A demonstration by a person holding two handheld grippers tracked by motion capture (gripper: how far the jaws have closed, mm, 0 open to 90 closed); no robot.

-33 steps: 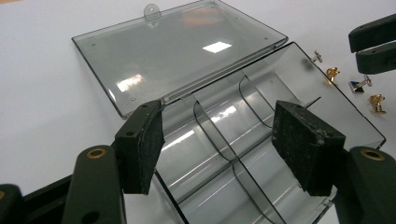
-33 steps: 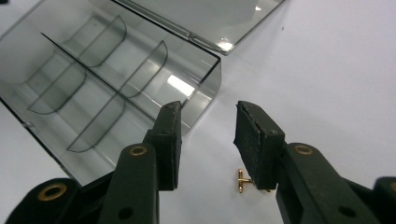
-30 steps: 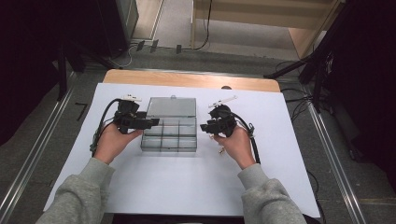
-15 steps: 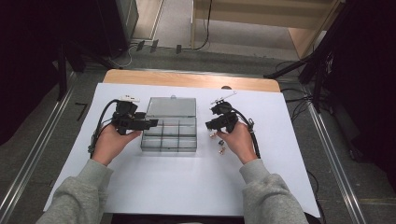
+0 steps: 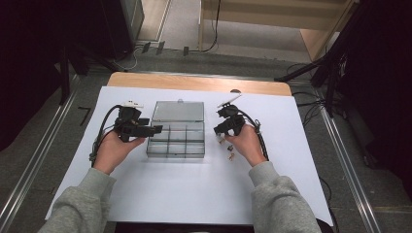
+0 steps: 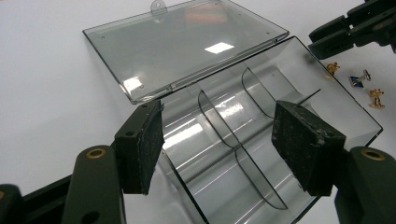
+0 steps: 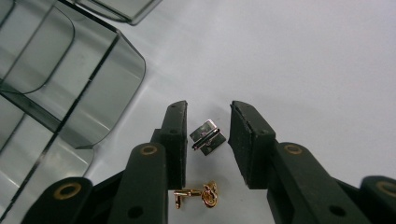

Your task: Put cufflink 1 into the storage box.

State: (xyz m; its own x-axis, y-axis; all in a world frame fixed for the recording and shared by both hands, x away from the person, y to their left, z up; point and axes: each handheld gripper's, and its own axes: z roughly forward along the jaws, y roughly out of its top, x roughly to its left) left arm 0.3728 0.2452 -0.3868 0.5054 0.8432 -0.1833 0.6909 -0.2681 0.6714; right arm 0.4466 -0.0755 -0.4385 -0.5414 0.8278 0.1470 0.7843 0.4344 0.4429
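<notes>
One clear compartment box (image 5: pixel 176 136), lid open; three cufflinks: two gold (image 6: pixel 376 98), one silver (image 7: pixel 208 136); two hand-held grippers.

No legible text, labels, brand marks, nos. or signs anywhere: clear plastic box (image 6: pixel 261 140) & its lid carry none, cufflinks (image 7: pixel 208 136) show no engraving that can be made out, white counter (image 5: pixel 194 194) sheet is unmarked.
</notes>
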